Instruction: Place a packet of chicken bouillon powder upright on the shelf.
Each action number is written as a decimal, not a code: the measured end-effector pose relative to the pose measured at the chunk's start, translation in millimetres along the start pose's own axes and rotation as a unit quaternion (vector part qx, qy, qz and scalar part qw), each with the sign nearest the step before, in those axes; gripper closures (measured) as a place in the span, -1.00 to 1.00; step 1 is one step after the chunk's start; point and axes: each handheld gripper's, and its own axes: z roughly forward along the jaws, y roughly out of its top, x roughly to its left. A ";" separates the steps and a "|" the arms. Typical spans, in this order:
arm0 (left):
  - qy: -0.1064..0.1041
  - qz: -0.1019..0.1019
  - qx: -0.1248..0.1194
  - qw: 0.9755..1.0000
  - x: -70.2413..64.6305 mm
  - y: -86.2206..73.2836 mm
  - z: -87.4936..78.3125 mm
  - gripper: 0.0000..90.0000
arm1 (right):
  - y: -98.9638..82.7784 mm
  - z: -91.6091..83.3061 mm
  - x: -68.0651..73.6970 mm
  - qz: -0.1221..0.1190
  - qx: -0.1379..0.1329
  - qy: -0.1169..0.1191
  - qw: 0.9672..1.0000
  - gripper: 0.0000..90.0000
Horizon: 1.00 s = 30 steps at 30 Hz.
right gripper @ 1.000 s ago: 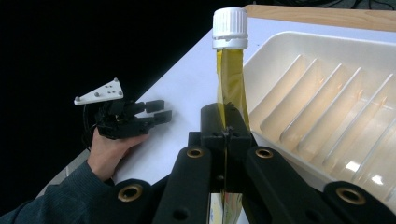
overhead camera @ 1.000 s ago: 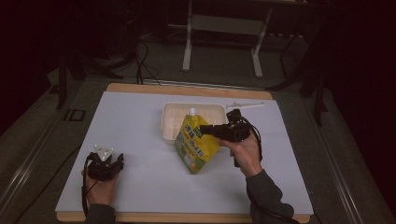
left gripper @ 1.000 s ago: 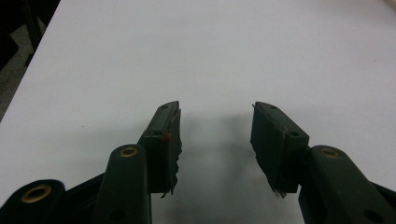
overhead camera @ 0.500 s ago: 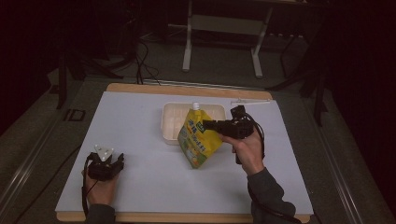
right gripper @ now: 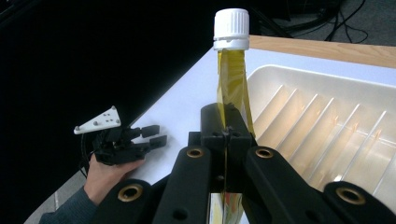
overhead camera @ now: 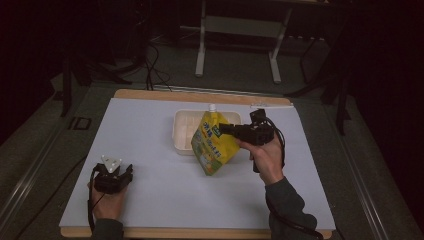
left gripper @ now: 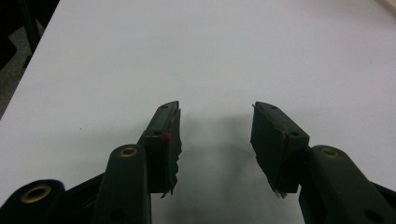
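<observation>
A yellow pouch (overhead camera: 214, 144) with a white screw cap (right gripper: 231, 29) hangs tilted above the table, its cap end over the cream ribbed tray (overhead camera: 184, 131). My right gripper (overhead camera: 223, 129) is shut on the pouch's upper edge; in the right gripper view its jaws pinch the thin yellow film (right gripper: 230, 88) just below the cap. My left gripper (overhead camera: 116, 176) rests at the near left of the white table cover (overhead camera: 150, 120). The left gripper (left gripper: 215, 135) stands open with nothing between its fingers.
The cream tray (right gripper: 327, 135) has ribbed grooves and lies at the table's middle back. A wooden table edge (overhead camera: 200, 94) runs along the far side. Metal stand legs (overhead camera: 202, 45) and cables lie on the dark floor beyond.
The right gripper has carried the pouch a little up and toward the tray, so the cap now reaches past the tray's far rim. The left hand has stayed put.
</observation>
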 end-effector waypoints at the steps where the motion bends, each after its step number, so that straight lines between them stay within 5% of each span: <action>1: 0.000 0.000 0.000 1.000 0.0 0.0 0.1 0.16 | 0.4 -0.1 0.1 0.000 -0.002 -0.001 1.000 1.00; 30: 0.000 0.000 0.001 1.000 -0.2 0.0 0.3 0.16 | 13.3 -6.5 -7.5 0.009 -0.049 -0.040 0.998 1.00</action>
